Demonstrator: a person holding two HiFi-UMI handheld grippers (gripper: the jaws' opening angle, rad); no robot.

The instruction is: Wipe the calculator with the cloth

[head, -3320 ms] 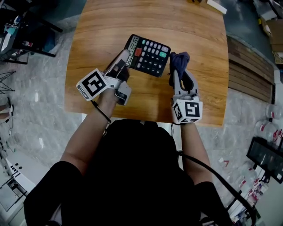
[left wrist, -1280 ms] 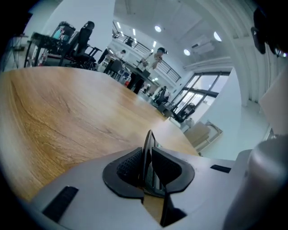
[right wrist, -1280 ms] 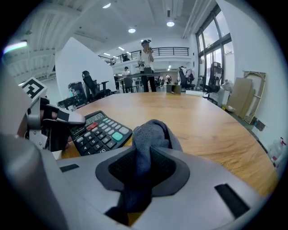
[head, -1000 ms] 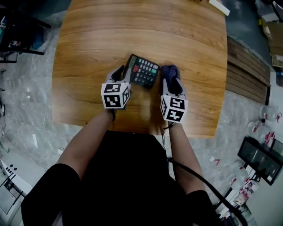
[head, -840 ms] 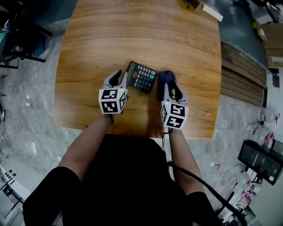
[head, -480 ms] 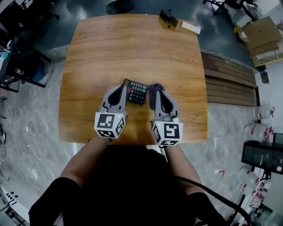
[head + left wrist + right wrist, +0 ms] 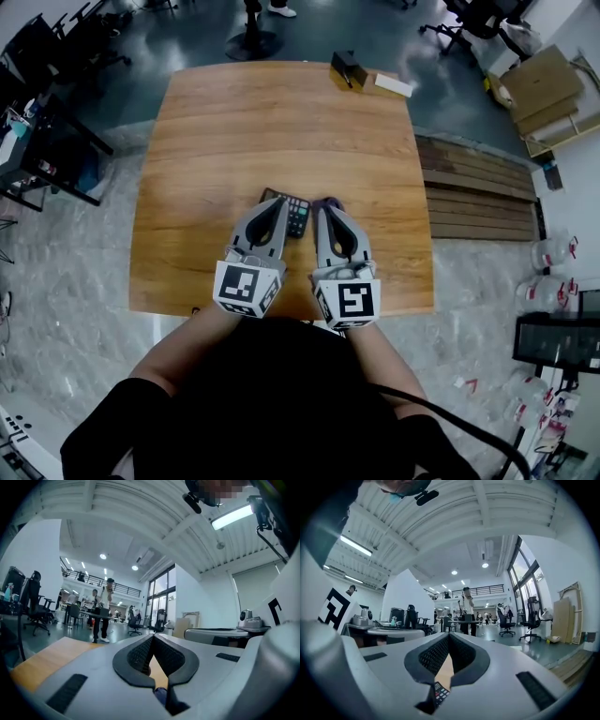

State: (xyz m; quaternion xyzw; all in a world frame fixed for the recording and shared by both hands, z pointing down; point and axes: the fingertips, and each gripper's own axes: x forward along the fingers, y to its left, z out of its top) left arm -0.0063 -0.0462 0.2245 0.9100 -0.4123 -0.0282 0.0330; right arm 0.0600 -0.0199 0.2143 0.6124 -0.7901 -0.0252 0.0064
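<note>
The black calculator (image 7: 296, 214) lies flat on the wooden table (image 7: 206, 159), near its front edge. The dark blue cloth (image 7: 329, 202) sits bunched just to its right. Both are partly hidden under my two grippers, which hang well above the table, side by side and pointing level. My left gripper (image 7: 279, 202) is shut with nothing in it, and so is my right gripper (image 7: 327, 208). In the left gripper view the closed left gripper (image 7: 153, 636) frames a scrap of cloth (image 7: 161, 696) below. Under the right gripper (image 7: 449, 634) the calculator (image 7: 440, 692) shows far down.
A small dark box (image 7: 348, 67) and a white block (image 7: 393, 84) lie at the table's far edge. Wooden planks (image 7: 478, 192) lie on the floor to the right, with a cardboard box (image 7: 547, 89) beyond. People (image 7: 107, 609) stand in the hall ahead.
Both grippers have risen from the table towards the camera, tilted to level and closed empty. The calculator and cloth stay lying on the table.
</note>
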